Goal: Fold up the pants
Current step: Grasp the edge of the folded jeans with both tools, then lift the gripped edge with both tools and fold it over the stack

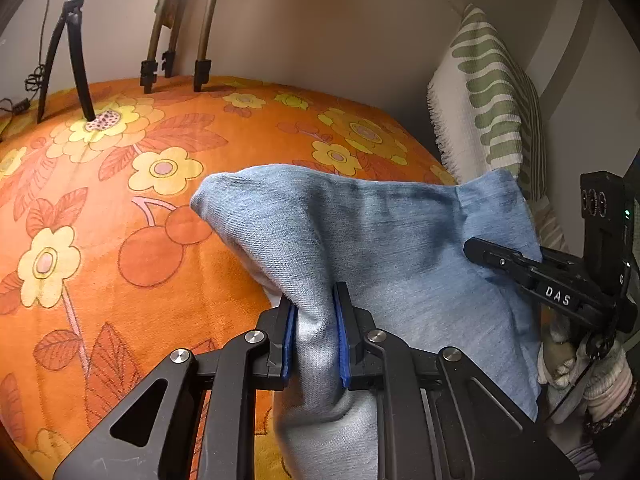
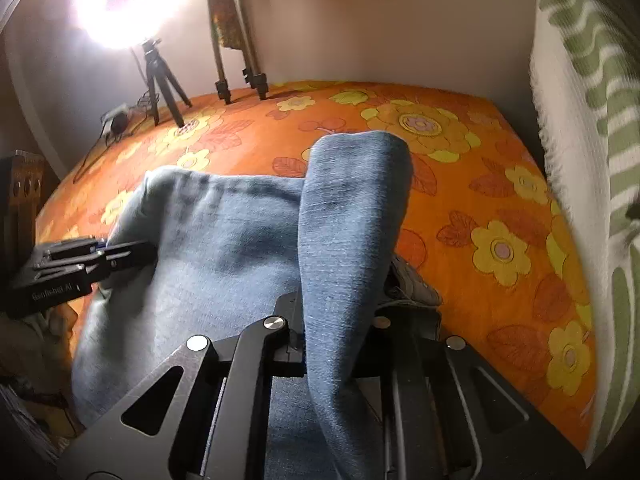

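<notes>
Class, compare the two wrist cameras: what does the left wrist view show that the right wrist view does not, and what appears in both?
Only the left wrist view: the left gripper with its blue pads clamped on a fold of the pants, and the right gripper seen from the side.

Only the right wrist view: the glaring lamp, the right gripper shut on a raised pant fold, and the left gripper seen from the side.

Both: the denim pants, orange floral bedspread, black tripod, green-striped pillow.
</notes>
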Demonstrator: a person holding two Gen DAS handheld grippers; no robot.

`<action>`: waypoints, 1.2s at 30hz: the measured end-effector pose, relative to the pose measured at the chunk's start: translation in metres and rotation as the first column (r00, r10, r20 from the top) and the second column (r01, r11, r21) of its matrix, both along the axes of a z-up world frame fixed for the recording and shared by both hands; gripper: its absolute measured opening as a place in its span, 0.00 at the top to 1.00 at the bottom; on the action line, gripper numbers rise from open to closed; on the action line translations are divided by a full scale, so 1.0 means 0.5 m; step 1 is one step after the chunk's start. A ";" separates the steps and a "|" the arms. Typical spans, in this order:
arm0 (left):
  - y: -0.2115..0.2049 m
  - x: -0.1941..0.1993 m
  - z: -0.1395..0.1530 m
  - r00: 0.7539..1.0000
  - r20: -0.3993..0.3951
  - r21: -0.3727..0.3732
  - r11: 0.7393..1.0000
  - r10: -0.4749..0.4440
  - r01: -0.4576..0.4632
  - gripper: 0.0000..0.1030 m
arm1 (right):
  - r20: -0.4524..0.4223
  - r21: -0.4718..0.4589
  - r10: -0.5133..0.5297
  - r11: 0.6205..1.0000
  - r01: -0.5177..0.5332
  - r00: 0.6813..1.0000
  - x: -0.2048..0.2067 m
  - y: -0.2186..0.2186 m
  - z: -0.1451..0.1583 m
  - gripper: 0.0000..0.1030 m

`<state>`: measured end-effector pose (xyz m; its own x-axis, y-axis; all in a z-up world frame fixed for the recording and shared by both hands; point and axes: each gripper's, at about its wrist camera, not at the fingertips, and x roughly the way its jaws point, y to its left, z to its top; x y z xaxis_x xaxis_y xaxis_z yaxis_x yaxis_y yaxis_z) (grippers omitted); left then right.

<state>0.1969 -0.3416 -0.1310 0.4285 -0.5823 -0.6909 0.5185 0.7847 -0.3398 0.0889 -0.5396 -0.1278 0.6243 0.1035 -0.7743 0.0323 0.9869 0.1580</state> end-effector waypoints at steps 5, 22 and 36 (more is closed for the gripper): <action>0.005 0.000 0.017 1.000 0.006 -0.031 0.999 0.007 -0.007 0.87 | 0.011 0.071 -0.035 0.997 0.034 0.999 0.000 -0.025 0.010 0.89; -0.015 0.034 0.078 0.999 0.040 0.013 1.000 0.010 -0.010 0.89 | 0.011 0.236 -0.102 0.967 0.097 0.995 0.040 -0.072 0.044 0.87; -0.017 0.058 0.026 0.999 -0.023 0.038 0.998 0.042 -0.041 0.89 | -0.114 0.279 -0.146 0.944 0.173 0.983 0.041 -0.174 -0.058 0.36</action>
<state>0.2259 -0.3503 -0.1179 0.4349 -0.5382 -0.7219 0.4777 0.8175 -0.3217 0.1094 -0.6267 -0.1566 0.5800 0.2342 -0.7802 0.2129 0.8809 0.4227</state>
